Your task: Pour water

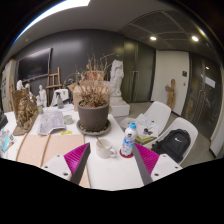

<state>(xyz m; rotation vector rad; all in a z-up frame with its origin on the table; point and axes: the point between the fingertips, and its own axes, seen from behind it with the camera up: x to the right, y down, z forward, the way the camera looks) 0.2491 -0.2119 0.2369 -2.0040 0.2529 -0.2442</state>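
Hand-held gripper (111,170) released, fingers spread, nothing between. Water bottle (129,139) upright on the worktop (115,172), just ahead, slightly right; white cup (104,149) left of it. Best approached level, centring the bottle's body before closing.

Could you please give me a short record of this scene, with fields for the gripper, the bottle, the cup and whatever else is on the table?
gripper: gripper open, holding nothing, jaws apart above the table
bottle: water bottle with a blue label, upright on the white table, just ahead of the right finger
cup: white cup on the table, ahead between the fingers, left of the bottle
plant: potted plant beyond the cup
seating: white chairs to the right
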